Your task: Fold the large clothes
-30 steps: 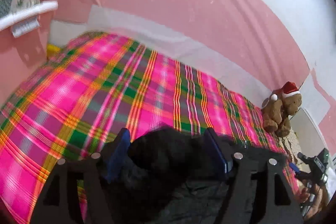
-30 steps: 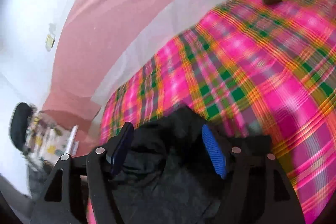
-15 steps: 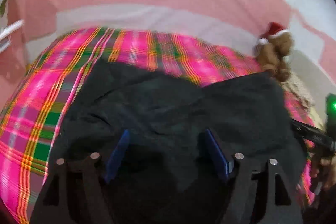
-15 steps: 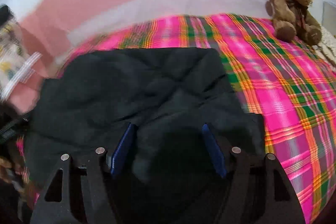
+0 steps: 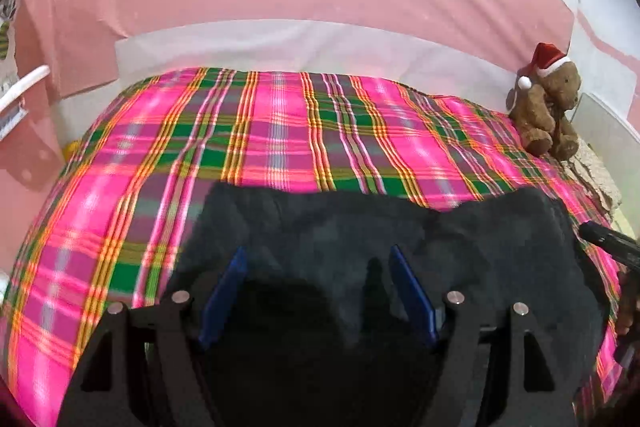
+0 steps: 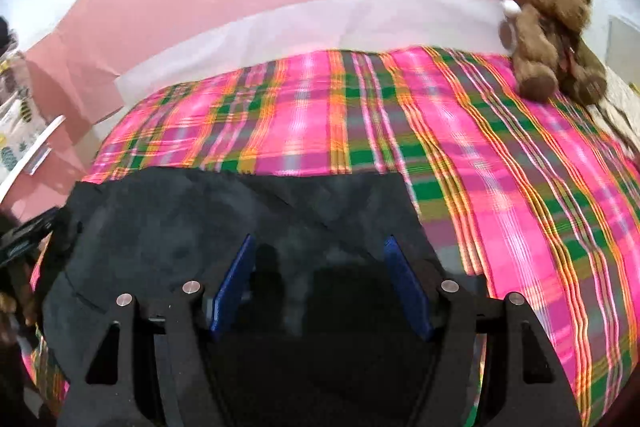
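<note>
A large black garment (image 5: 360,227) lies spread on the near part of a bed covered with a pink, green and orange plaid sheet (image 5: 280,131). It also shows in the right wrist view (image 6: 240,215). My left gripper (image 5: 318,259) hangs over the garment's near edge with its blue-padded jaws wide apart and nothing between them. My right gripper (image 6: 318,251) is likewise open above the garment's right half. The garment's near edge is hidden under both gripper bodies.
A brown teddy bear (image 5: 548,111) in a red Santa hat sits at the bed's far right corner, also in the right wrist view (image 6: 552,39). A pink wall with a white band (image 5: 280,39) runs behind the bed. The other gripper's tip (image 5: 608,247) shows at right.
The black garment, bunched up between both grippers a second ago, has been flung forward and now lies spread flat on the bed. Both views have swung level toward the wall.
</note>
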### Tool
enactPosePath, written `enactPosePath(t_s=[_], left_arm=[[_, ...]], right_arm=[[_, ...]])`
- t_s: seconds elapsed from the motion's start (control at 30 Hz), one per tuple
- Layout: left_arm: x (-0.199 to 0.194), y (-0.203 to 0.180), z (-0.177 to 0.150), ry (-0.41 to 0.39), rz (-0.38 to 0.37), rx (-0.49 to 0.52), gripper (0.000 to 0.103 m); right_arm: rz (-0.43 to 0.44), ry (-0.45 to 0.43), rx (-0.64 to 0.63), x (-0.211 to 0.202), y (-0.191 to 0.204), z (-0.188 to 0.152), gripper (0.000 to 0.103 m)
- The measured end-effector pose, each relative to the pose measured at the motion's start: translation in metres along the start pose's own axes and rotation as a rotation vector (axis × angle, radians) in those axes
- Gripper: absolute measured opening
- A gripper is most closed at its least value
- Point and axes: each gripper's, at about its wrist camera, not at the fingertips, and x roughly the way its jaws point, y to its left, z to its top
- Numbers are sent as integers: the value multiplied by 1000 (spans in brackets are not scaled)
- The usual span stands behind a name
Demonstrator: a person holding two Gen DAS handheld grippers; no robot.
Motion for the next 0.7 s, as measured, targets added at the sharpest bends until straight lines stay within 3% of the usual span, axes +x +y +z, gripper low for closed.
enactPosePath(t_s=[0.2, 0.4, 0.7], left_arm=[[58, 8, 1, 97, 48, 14, 76], [81, 10, -5, 86, 45, -18, 76], [84, 5, -3, 99, 85, -4, 76]], right_arm=[[-32, 182, -3, 80, -4, 1, 68], [-52, 187, 39, 109, -19, -4, 68], [-77, 178, 49, 110, -20, -5, 68]])
